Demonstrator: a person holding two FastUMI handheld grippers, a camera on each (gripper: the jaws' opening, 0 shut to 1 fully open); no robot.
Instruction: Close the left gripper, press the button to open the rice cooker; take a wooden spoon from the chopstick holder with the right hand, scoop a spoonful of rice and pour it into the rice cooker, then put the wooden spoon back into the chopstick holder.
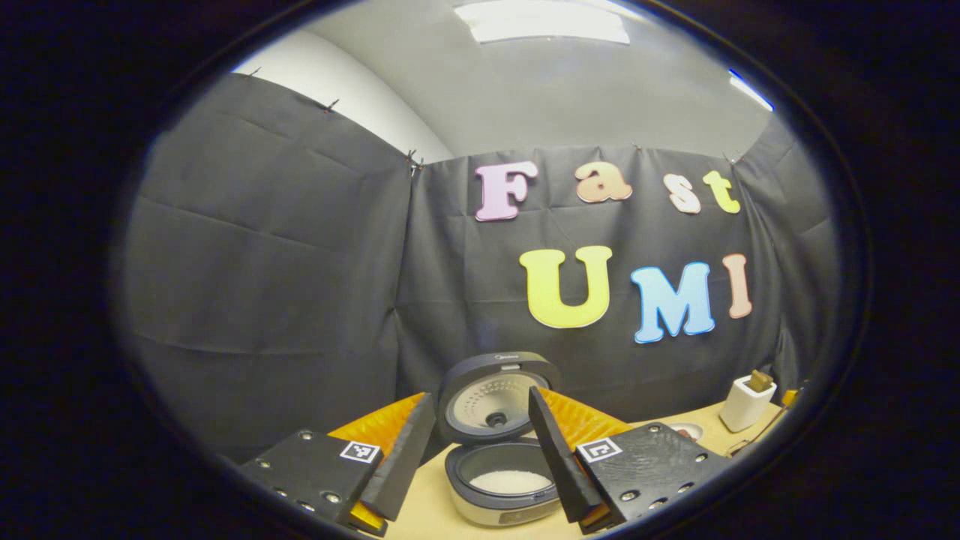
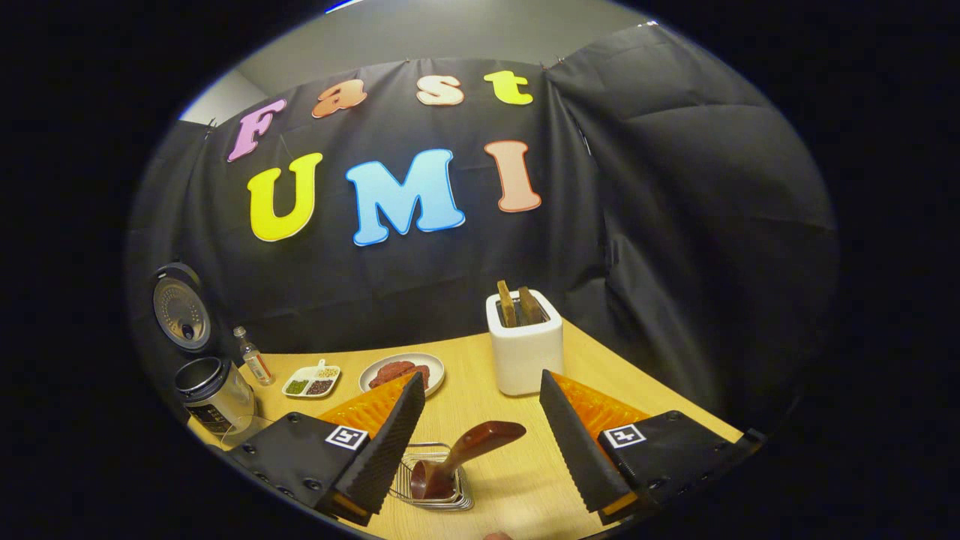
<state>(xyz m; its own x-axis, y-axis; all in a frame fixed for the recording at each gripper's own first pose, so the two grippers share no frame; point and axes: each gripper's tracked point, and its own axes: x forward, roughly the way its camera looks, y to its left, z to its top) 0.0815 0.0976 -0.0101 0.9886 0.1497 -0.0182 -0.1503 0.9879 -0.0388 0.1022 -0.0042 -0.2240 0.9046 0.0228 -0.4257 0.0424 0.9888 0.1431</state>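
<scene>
The rice cooker (image 1: pixel 480 514) stands open in front of my left gripper (image 1: pixel 481 395), its lid (image 1: pixel 517 371) tipped up at the back and white rice (image 1: pixel 510 481) in the pot. That gripper is open and holds nothing. In the right gripper view, the wooden spoon (image 2: pixel 465 450) stands bowl-down in a wire chopstick holder (image 2: pixel 435 491), its handle leaning up to the right. My right gripper (image 2: pixel 481 379) is open, its fingers on either side of the spoon and apart from it. The cooker (image 2: pixel 214 390) with its raised lid (image 2: pixel 180 307) is at the far left there.
A white toaster (image 2: pixel 525 349) with two slices stands on the wooden table (image 2: pixel 480 390) just beyond the spoon; it also shows at the right (image 1: pixel 746 405). A plate of meat (image 2: pixel 401 373), a small divided dish (image 2: pixel 311 382) and a little bottle (image 2: pixel 255 364) line the back.
</scene>
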